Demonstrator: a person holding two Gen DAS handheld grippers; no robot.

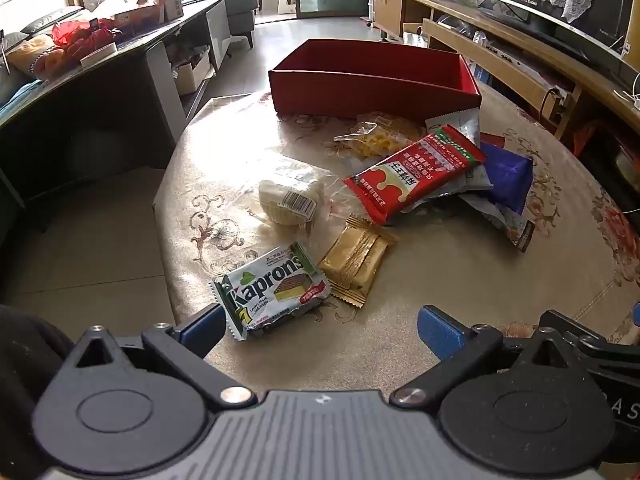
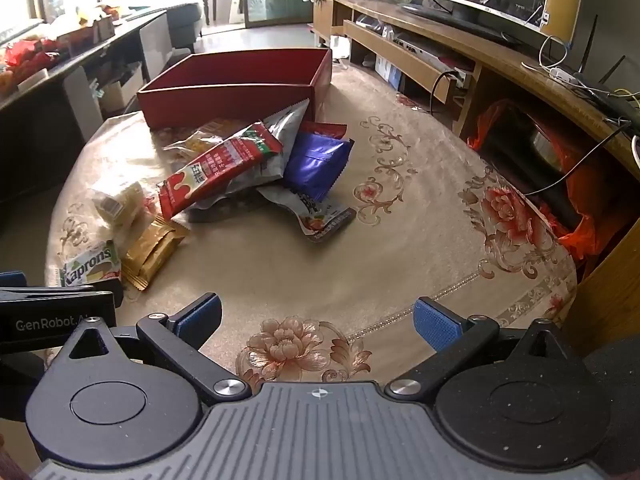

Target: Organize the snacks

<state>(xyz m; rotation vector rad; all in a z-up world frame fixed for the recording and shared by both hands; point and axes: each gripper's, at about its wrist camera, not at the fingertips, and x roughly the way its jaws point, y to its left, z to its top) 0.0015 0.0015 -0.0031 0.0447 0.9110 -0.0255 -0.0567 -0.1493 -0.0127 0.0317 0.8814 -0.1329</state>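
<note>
A red box point(image 1: 360, 88) point(image 2: 224, 98) stands at the far side of a round table, its inside hidden. In front of it lie several snacks: a red packet point(image 1: 412, 172) point(image 2: 216, 166), a blue packet point(image 1: 506, 174) point(image 2: 316, 164), a clear bag of yellow pieces point(image 1: 376, 140), a clear-wrapped pale cake point(image 1: 288, 202), a gold packet point(image 1: 356, 260) point(image 2: 154, 252) and a Kaprons wafer pack point(image 1: 272, 292) point(image 2: 92, 266). My left gripper point(image 1: 320, 326) is open, its left pad just beside the Kaprons pack. My right gripper point(image 2: 318, 318) is open over bare cloth, nothing between its fingers.
The floral tablecloth point(image 2: 420, 240) covers the round table. A wooden TV cabinet point(image 2: 500, 60) with cables runs along the right. A dark low table point(image 1: 100, 80) with boxes stands at the left, beyond the table edge. The left gripper's body point(image 2: 52, 316) shows at the right view's left edge.
</note>
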